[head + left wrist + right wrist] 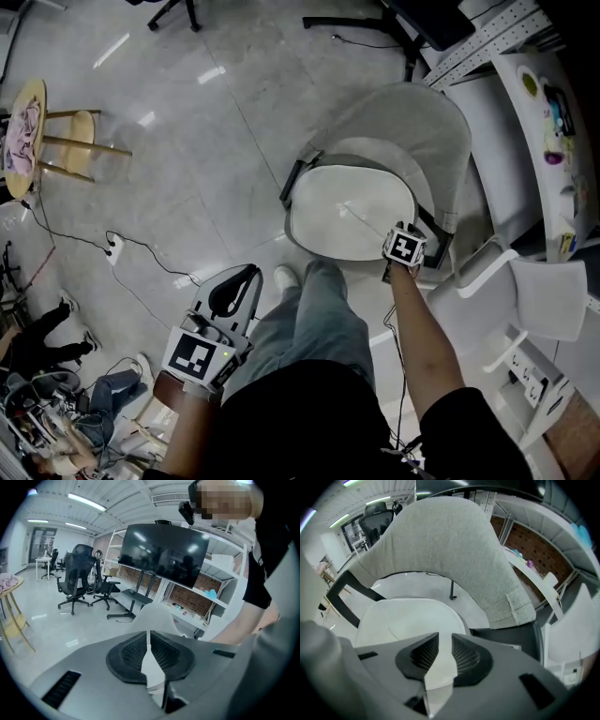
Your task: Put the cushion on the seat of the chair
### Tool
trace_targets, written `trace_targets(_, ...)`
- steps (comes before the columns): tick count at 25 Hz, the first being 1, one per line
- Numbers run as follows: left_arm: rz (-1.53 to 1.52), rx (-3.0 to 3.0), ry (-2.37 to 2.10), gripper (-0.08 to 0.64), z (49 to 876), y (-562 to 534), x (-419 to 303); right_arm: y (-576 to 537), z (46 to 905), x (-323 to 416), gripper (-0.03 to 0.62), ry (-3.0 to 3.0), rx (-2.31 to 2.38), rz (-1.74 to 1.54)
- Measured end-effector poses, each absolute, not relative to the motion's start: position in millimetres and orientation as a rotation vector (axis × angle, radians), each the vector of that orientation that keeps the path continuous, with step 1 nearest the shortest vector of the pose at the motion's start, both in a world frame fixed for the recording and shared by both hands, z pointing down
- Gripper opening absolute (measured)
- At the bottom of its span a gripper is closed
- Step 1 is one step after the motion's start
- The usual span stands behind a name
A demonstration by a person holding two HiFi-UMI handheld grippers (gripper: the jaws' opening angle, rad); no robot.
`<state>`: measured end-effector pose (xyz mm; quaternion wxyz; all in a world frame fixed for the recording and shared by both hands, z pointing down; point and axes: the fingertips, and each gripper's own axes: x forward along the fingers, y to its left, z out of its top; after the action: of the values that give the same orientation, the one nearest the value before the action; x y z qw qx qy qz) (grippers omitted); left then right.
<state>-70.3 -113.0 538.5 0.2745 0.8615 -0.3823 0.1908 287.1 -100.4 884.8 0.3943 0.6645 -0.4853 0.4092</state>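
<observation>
A white rounded cushion (347, 211) lies flat on the seat of the grey fabric-backed chair (417, 131). My right gripper (398, 241) hangs over the cushion's front right edge, pointing steeply down. In the right gripper view its jaws (445, 637) stand apart with nothing pinched, and the cushion (405, 618) and curved chair back (445, 541) show beyond them. My left gripper (242, 277) is low at the left beside the person's leg, away from the chair. In the left gripper view its jaws (149, 634) are together and hold nothing.
A wooden stool and small round table (37, 131) stand at the far left. Cables and a power strip (114, 248) lie on the floor. White shelving (525, 94) and a white plastic chair (548, 295) crowd the right side. Office chair bases (178, 11) stand at the top.
</observation>
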Motion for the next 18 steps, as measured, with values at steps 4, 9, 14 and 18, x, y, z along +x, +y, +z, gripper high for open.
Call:
trace_targets(4,0.466,2.320,-1.066,0.020,527.7,-112.4,-77.5,-119.4,854.3,264.5,0.014,-1.306,1.709,0.993)
trace_targets(9,0.423,2.335,-1.088,0.020,509.9,-103.1,-87.7,-136.9,807.5,222.3,0.008,-1.457,1.671,0.930)
trace_targets(14,0.364,2.356,-1.136,0.019,499.0,-100.5,-99.3,-158.2,760.2,189.9,0.008,-1.610,1.658,0.855)
trace_targets(18,0.312,2.368,-1.175,0.020,486.3,-100.6,-109.0,-166.6,716.9,160.5,0.008,-1.734,1.639,0.784)
